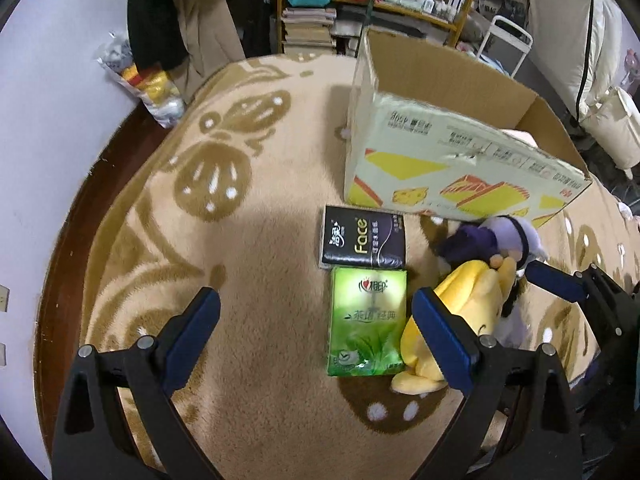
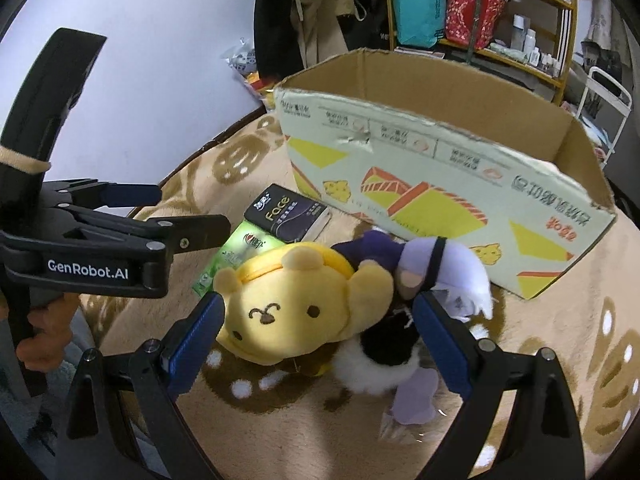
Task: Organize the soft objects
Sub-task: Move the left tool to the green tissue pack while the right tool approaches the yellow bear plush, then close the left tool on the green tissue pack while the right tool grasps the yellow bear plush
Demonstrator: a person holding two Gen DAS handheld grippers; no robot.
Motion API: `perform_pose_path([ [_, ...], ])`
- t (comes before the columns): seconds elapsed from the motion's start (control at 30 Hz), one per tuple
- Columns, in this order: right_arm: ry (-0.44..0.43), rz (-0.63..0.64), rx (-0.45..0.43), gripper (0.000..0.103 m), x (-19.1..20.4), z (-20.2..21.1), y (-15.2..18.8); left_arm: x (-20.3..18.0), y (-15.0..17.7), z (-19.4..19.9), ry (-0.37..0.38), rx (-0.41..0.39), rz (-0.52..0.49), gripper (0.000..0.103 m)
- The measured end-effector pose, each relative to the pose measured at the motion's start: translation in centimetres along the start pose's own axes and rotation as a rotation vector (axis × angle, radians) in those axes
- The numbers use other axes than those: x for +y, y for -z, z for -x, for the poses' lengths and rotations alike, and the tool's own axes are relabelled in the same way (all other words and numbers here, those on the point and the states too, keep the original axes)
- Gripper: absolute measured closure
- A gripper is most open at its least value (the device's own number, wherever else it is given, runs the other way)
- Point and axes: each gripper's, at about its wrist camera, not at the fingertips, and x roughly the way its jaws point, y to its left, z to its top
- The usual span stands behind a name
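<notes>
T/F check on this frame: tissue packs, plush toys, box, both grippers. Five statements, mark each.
1. The green tissue pack lies flat on the beige patterned blanket. True.
2. The black "Face" tissue pack is inside the open cardboard box. False: it lies on the blanket in front of the box.
3. The right gripper is open, its fingers either side of the yellow bear plush. True.
4. The left gripper is shut on the green pack. False: it is open and holds nothing.
5. The purple and white plush doll lies against the yellow bear. True.
</notes>
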Motion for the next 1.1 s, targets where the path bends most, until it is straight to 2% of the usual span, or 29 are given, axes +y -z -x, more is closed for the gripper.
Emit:
perform_pose_path([
  [0.2, 0.003, 0.023, 0.015, 0.004, 0.6, -0.8, 0.2, 0.8, -0.2, -1.1, 0.010, 0.046, 0.024, 0.007],
  [0.27, 0.000, 0.023, 0.021, 0.012, 0.6, -0.9, 0.2, 0.7, -0.2, -1.3, 0.007, 0.050, 0.019, 0.007],
  [0.4, -0.014, 0.023, 0.035, 0.015, 0.5, -1.3, 0.2, 0.3, -0.1, -1.7, 0.016, 0.065, 0.008, 0.007],
  [0.47, -0.022, 0.031, 0.043, 0.024, 0.5, -1.7, 0.2, 0.1, 0.0, -2.0, 0.008, 0.077, -0.002, 0.007],
  [0.73, -0.031, 0.034, 0.061, 0.034, 0.3, -2.1, 0.4, -0.4, 0.3, -2.8, 0.015, 0.105, -0.017, 0.007],
  [1.1, -0.006, 0.061, 0.082, 0.037, 0.7, -2.1, 0.3, -0.7, 0.4, -3.7, 0.042, 0.122, -0.016, 0.007],
])
